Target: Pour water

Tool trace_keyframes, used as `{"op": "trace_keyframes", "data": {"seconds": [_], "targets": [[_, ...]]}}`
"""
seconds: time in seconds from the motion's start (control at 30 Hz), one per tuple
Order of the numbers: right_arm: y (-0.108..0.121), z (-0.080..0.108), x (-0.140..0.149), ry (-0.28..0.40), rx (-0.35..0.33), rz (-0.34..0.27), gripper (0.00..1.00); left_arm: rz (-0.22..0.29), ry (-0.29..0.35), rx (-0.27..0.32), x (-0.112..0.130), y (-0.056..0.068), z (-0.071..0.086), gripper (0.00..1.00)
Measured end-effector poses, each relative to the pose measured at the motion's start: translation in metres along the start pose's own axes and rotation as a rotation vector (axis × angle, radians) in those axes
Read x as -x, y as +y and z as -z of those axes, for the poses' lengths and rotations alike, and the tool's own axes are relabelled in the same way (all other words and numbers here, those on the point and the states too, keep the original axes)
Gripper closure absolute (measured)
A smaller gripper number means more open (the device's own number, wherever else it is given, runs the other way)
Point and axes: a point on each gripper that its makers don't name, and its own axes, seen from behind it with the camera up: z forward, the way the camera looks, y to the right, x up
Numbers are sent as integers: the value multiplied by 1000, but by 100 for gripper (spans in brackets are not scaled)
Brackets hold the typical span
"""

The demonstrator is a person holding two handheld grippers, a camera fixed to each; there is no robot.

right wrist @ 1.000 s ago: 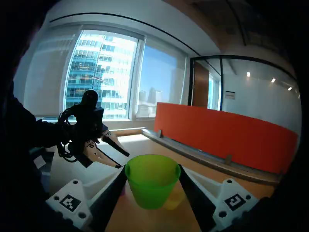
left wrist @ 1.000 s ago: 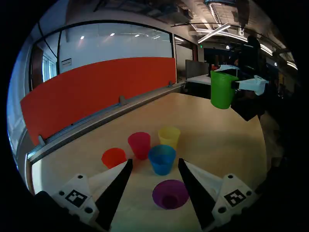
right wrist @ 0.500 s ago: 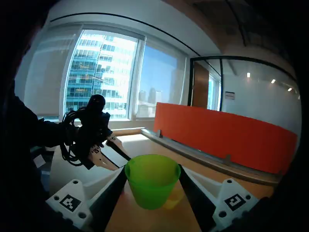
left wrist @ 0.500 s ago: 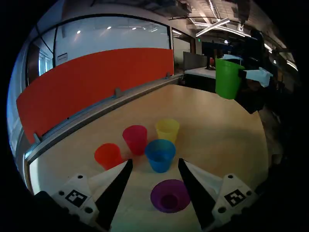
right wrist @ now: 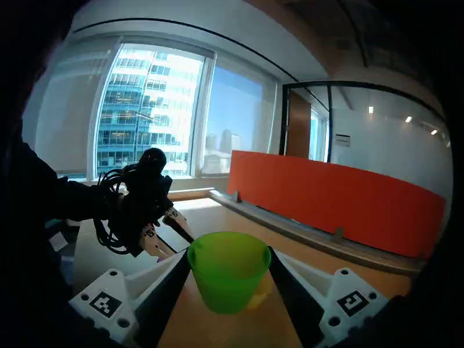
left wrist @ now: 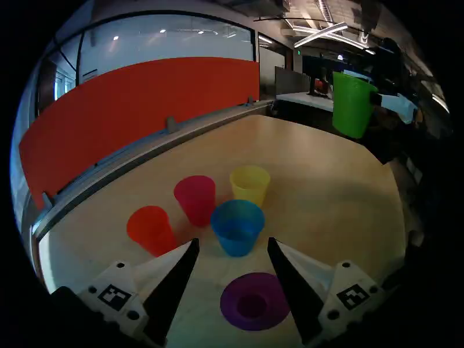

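Note:
My right gripper [right wrist: 229,261] is shut on a green cup [right wrist: 228,268], held upright in the air above the table; the same green cup [left wrist: 351,104] hangs at the far right of the left gripper view. On the wooden table [left wrist: 325,174] stand an orange cup [left wrist: 150,229], a pink cup [left wrist: 196,199], a yellow cup [left wrist: 250,185] and a blue cup [left wrist: 236,227]. A purple cup [left wrist: 253,301] sits between the fingers of my open left gripper [left wrist: 232,255], which touch nothing. The left gripper [right wrist: 165,232] appears in the right gripper view, held by a dark sleeve.
An orange partition [left wrist: 133,110] with a metal rail [left wrist: 168,136] runs along the table's far edge. Large windows [right wrist: 151,110] lie behind the left gripper. The table's right half is bare wood. A dark office area [left wrist: 400,69] stands behind the green cup.
My left gripper has moved lower and closer over the cups, so the purple cup sits deeper between its fingers. The green cup stays held, shifting slightly up and right in the left gripper view.

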Motion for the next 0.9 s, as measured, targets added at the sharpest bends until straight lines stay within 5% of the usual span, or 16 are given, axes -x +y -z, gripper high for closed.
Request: {"op": "trace_keyframes", "data": {"seconds": [0.9], "targets": [[10,0,19,-29,14,-15,6,31,-57,24,14,7,-47,13]]}}
